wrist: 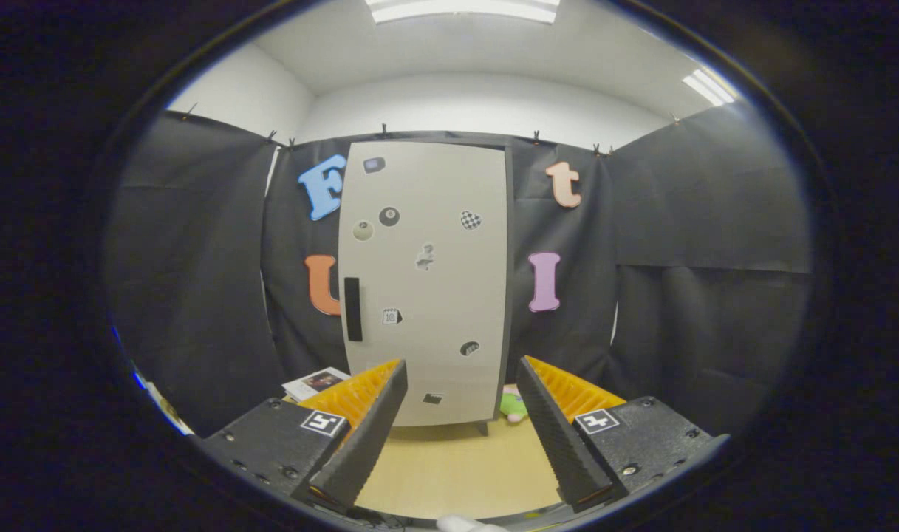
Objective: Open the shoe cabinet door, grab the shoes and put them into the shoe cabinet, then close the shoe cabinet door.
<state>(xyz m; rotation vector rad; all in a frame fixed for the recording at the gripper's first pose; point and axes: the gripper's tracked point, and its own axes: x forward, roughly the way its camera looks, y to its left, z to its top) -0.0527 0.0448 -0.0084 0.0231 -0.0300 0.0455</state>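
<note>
Tongs [460, 414] spread wide, empty. One pale grey shoe cabinet [425, 281] stands beyond, door shut, one black handle [353, 309] left, several stickers on it.

Cabinet door [427, 281] pale grey, black handle [353, 309]; tongs [460, 403] black, orange-backed, apart.

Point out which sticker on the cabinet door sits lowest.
The small dark sticker near the cabinet door's bottom edge, just ahead of the open fingers. The oval one and the others all sit higher.
</note>
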